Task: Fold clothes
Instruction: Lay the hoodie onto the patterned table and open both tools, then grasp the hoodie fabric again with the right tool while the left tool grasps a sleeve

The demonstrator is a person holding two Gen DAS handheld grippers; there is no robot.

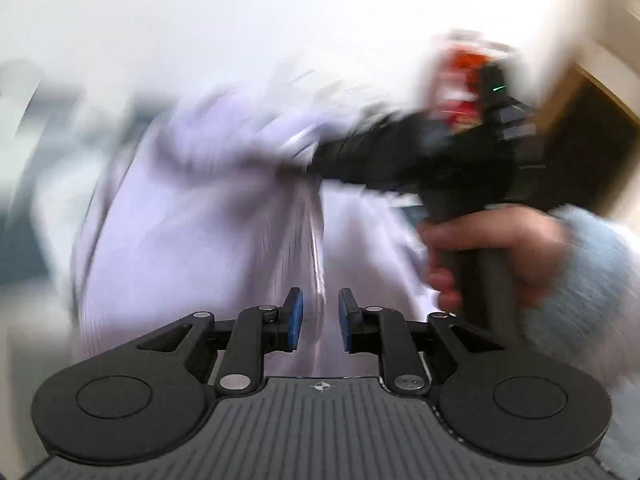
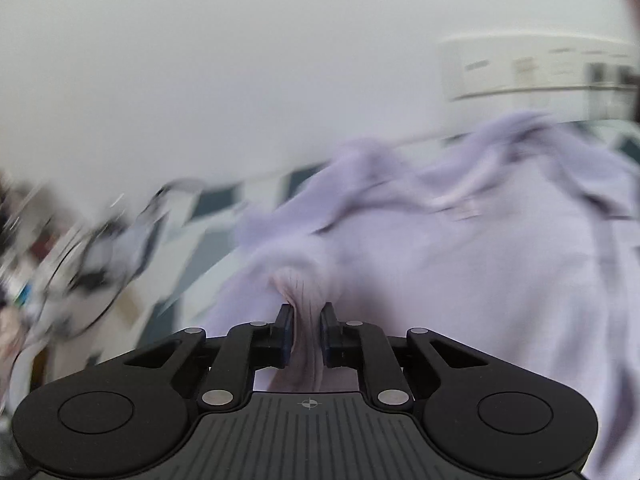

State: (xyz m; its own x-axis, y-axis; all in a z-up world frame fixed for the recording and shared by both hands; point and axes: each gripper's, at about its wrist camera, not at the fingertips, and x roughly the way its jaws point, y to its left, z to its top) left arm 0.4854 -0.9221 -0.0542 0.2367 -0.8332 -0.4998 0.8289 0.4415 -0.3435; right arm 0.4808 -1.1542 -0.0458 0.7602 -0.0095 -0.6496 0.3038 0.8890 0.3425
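Item: lavender garment (image 2: 500, 264), ribbed knit, bunched and creased, held off the patterned teal-and-white surface (image 2: 212, 200) behind it. Both views are heavily motion-blurred, so the garment's type and the edges in hand cannot be told.

Right gripper (image 2: 307, 330): fingers clenched on a gathered fold of the lavender cloth, which fills the narrow gap between the 2 pads and runs down toward the gripper body. Seen from the left wrist view, the right gripper (image 1: 316, 156) reaches into the cloth, with the person's hand (image 1: 496, 252) on its handle and a fluffy pale-blue sleeve (image 1: 592, 264) behind.

Left gripper (image 1: 320, 320): fingers stand a little apart, blue pads showing. A ridge of cloth runs between them; whether they pinch it or it merely passes through, the pictures do not settle.

Fold state: no flat, squared fold shows. The cloth hangs loose and rumpled.

Risks, as judged:
- The right grip holds a thick wad, not a clean edge. Layers may slip out unevenly and skew any fold.
- If the left fingers are not closed on the ridge, a fast pull may drag the cloth free on that side.
- Loose folds near the right hand may snag on either gripper.
- The dark-and-white clutter (image 2: 80, 248) at the left of the surface lies near enough to be swept by swinging cloth.
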